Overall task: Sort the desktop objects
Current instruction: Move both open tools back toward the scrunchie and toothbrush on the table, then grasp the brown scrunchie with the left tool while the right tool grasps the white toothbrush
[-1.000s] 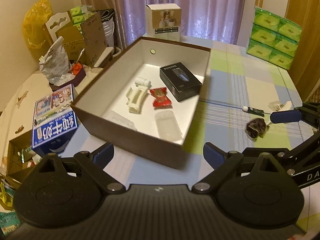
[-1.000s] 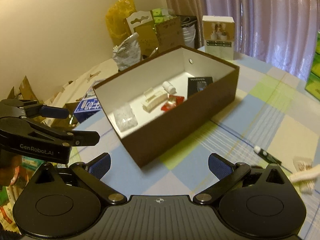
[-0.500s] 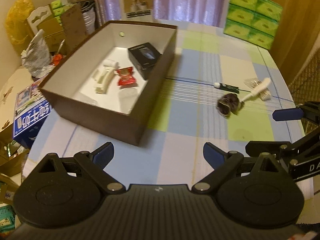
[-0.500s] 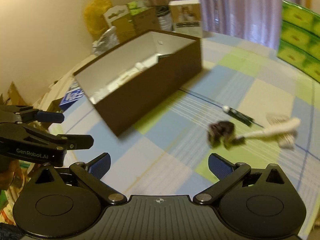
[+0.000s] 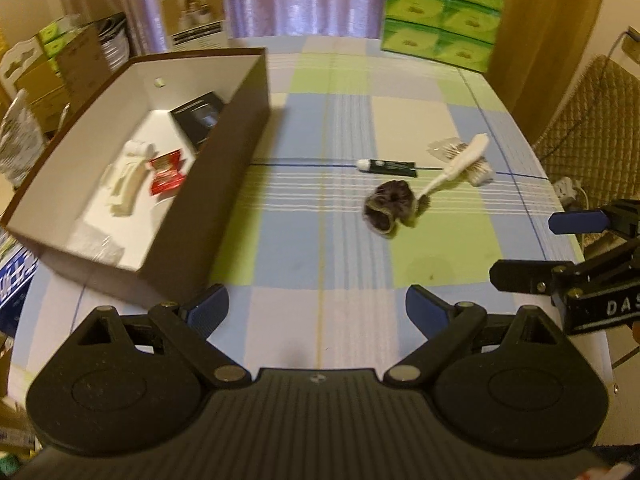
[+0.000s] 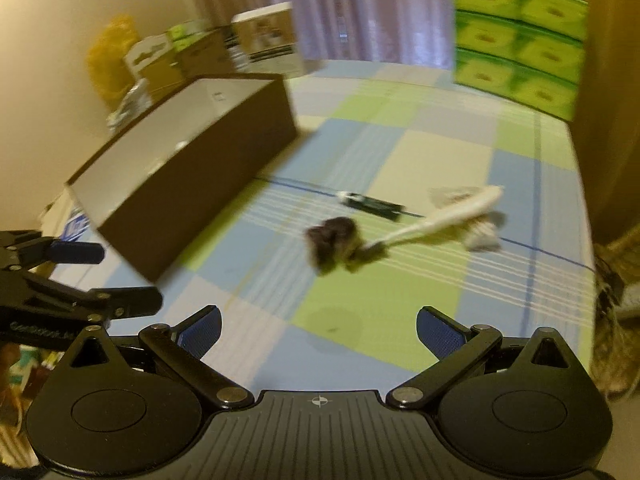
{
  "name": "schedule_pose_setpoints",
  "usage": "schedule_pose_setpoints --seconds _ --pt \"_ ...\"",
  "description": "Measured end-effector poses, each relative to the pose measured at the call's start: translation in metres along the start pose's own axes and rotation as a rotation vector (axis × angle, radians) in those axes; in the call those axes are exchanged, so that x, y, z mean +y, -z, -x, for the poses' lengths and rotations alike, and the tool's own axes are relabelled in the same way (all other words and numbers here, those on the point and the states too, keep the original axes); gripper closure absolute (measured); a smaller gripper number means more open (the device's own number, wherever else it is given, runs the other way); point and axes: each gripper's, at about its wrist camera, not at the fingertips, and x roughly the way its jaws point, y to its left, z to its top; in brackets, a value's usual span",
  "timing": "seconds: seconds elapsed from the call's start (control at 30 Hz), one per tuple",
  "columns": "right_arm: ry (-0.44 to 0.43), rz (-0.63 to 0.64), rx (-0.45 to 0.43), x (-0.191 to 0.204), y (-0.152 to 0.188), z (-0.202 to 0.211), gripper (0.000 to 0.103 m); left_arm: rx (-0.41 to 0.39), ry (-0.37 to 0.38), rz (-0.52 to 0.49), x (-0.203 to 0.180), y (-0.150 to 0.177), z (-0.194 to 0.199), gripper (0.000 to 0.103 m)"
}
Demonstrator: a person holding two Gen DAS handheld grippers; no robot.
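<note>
Moved: both views have swung away from the brown box (image 5: 224, 128) toward the loose things on the checked tablecloth (image 5: 320, 264); the box now sits off to the left side
Left gripper (image 5: 316, 308): fingers wide apart, holding nothing; it hangs over bare cloth
Right gripper (image 6: 318, 330): fingers wide apart too, nothing between them — it faces the loose things
Still out: a dark scrunchie (image 5: 390, 204); a white brush (image 5: 460, 162) touching it, lying over a clear wrapper (image 5: 444, 148); a black tube (image 5: 388, 166) just beside them
Already in the box: a black case (image 5: 198, 118), a red packet (image 5: 168, 172), a white clip (image 5: 126, 178)
What it means: I think the next pick is the scrunchie or the brush — both grippers are ready; the right view is blurry
</note>
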Motion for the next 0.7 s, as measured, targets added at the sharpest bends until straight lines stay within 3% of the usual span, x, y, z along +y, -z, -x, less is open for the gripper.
schedule_pose_setpoints --seconds 0.47,0.7 --pt "0.141 -0.118 -0.029 -0.045 -0.009 -0.015 0.004 -0.001 0.055 -0.099 -0.025 -0.038 -0.051 0.012" --pt "0.172 -0.158 -0.023 -0.064 -0.016 -0.033 0.022 0.006 0.086 -0.145 -0.04 -0.055 -0.083 0.014"
